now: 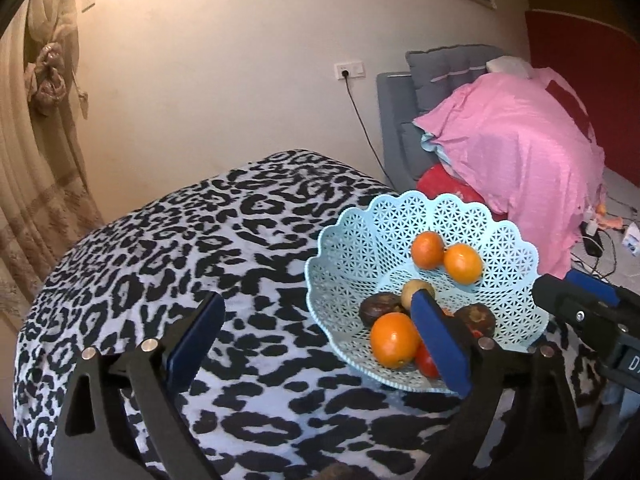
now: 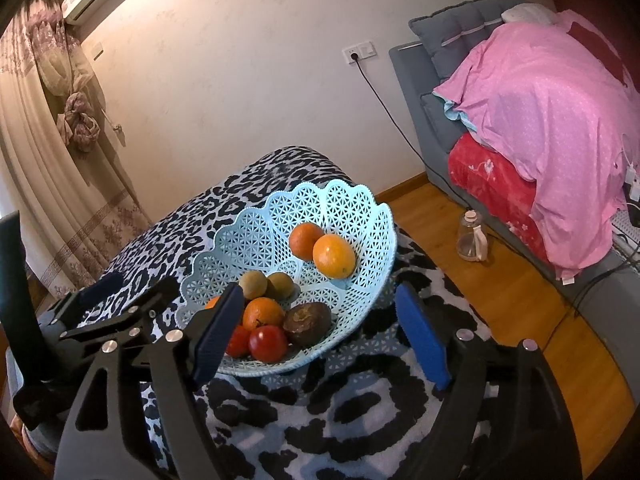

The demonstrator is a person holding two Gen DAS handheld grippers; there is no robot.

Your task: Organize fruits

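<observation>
A light blue lattice basket [image 1: 368, 232] [image 2: 352, 208] stands on the leopard-print table and holds several fruits: oranges [image 1: 394, 340] [image 2: 334, 256], dark brown round fruits [image 1: 378, 308] [image 2: 307, 323], small tan fruits [image 2: 253, 284] and red tomatoes [image 2: 268, 343]. My left gripper [image 1: 320, 336] is open and empty above the table, its right finger in front of the basket's near side. My right gripper [image 2: 320, 336] is open and empty, just in front of the basket. The right gripper also shows at the right edge of the left wrist view [image 1: 592, 308].
The leopard-print cloth [image 1: 192, 240] covers the table. A grey sofa with a pink blanket [image 2: 552, 120] and red bedding stands to the right. A clear bottle [image 2: 472, 240] sits on the wooden floor. Curtains [image 2: 60, 140] hang at the left.
</observation>
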